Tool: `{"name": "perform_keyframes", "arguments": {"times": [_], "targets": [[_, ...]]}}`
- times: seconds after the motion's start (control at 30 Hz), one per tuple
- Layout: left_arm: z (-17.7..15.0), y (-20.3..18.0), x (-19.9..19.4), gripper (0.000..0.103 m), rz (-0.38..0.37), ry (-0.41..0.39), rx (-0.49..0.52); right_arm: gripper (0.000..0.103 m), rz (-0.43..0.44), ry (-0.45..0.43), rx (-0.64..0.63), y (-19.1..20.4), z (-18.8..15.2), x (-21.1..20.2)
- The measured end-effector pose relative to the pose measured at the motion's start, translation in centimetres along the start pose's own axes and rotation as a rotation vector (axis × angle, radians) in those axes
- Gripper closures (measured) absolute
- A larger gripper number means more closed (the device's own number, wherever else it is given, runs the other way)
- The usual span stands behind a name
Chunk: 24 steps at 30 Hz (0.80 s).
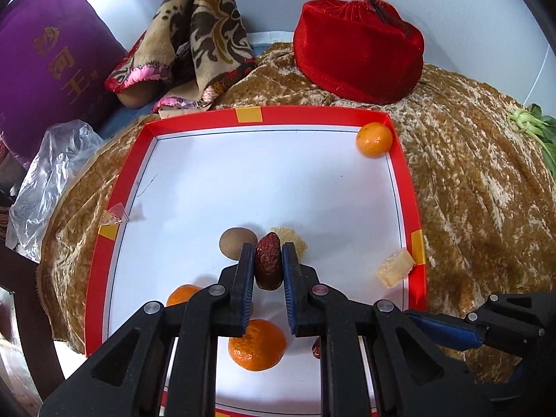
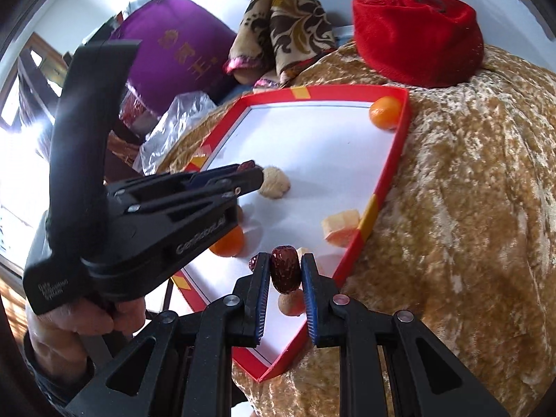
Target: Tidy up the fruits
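Note:
A white tray with a red rim [image 1: 114, 208] [image 2: 385, 173] lies on a gold cloth. My left gripper [image 1: 267, 260] [image 2: 255, 170] is shut on a dark red date [image 1: 267, 264] above the tray's near middle. My right gripper [image 2: 285, 278] is shut on another red date [image 2: 285, 272] over the tray's near right corner; its tip shows in the left wrist view [image 1: 451, 330]. Tangerines sit at the far right corner [image 1: 373, 139] [image 2: 385, 112] and near the front [image 1: 257, 344] [image 1: 182, 295] [image 2: 227, 241]. A third date [image 1: 316, 347] [image 2: 253, 262] lies on the tray.
A brown round fruit [image 1: 234, 241], a pale lumpy piece [image 2: 274, 184], a pale cut chunk [image 1: 396, 267] [image 2: 342, 226] and a tan ball [image 2: 292, 304] lie on the tray. A red velvet pouch [image 1: 358, 48], patterned cloth [image 1: 194, 41], purple bag [image 1: 52, 55], plastic bag [image 1: 52, 180] and greens [image 1: 531, 125] surround it.

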<state>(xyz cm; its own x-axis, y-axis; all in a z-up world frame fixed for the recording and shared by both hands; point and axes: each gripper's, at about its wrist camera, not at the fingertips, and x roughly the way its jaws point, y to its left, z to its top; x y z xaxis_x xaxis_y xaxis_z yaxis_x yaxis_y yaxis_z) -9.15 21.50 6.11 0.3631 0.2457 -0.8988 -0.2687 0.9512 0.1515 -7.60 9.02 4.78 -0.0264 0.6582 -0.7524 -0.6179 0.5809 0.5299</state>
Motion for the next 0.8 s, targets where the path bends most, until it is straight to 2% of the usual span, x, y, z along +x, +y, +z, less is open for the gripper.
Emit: {"name": "perform_keyframes", "arguments": {"times": [0.27, 0.4, 0.47, 0.53, 0.63, 0.67, 0.7, 0.8], "targets": [[0.0, -0.2, 0.2, 0.089, 0.032, 0.005, -0.016, 0.081, -0.033, -0.01, -0.038, 0.8, -0.1, -0.2], [0.2, 0.5, -0.9, 0.088, 0.064, -0.038, -0.053, 0.08, -0.045, -0.045, -0.072, 1.5, -0.1, -0.9], [0.1, 0.6, -2.1, 0.079, 0.059, -0.077, -0.074, 0.079, -0.046, -0.073, -0.084, 1.8, 0.0, -1.7], [-0.1, 0.4, -3.4, 0.056, 0.061, -0.132, -0.083, 0.076, -0.064, -0.124, -0.093, 2.0, 0.1, -2.8], [-0.8, -0.1, -6.0, 0.045, 0.114, -0.249, -0.07, 0.073, -0.106, -0.185, -0.12, 2.6, -0.3, -4.8], [-1.3, -0.3, -7.3, 0.043, 0.135, -0.297, -0.072, 0.069, -0.112, -0.198, -0.128, 2.8, -0.4, -5.3], [-1.8, -0.3, -8.2, 0.037, 0.143, -0.328, -0.082, 0.065, -0.114, -0.213, -0.131, 2.9, -0.5, -5.8], [-3.6, 0.3, -11.4, 0.024, 0.154, -0.407, -0.154, 0.059, -0.133, -0.271, -0.158, 3.9, -1.1, -7.9]]}}
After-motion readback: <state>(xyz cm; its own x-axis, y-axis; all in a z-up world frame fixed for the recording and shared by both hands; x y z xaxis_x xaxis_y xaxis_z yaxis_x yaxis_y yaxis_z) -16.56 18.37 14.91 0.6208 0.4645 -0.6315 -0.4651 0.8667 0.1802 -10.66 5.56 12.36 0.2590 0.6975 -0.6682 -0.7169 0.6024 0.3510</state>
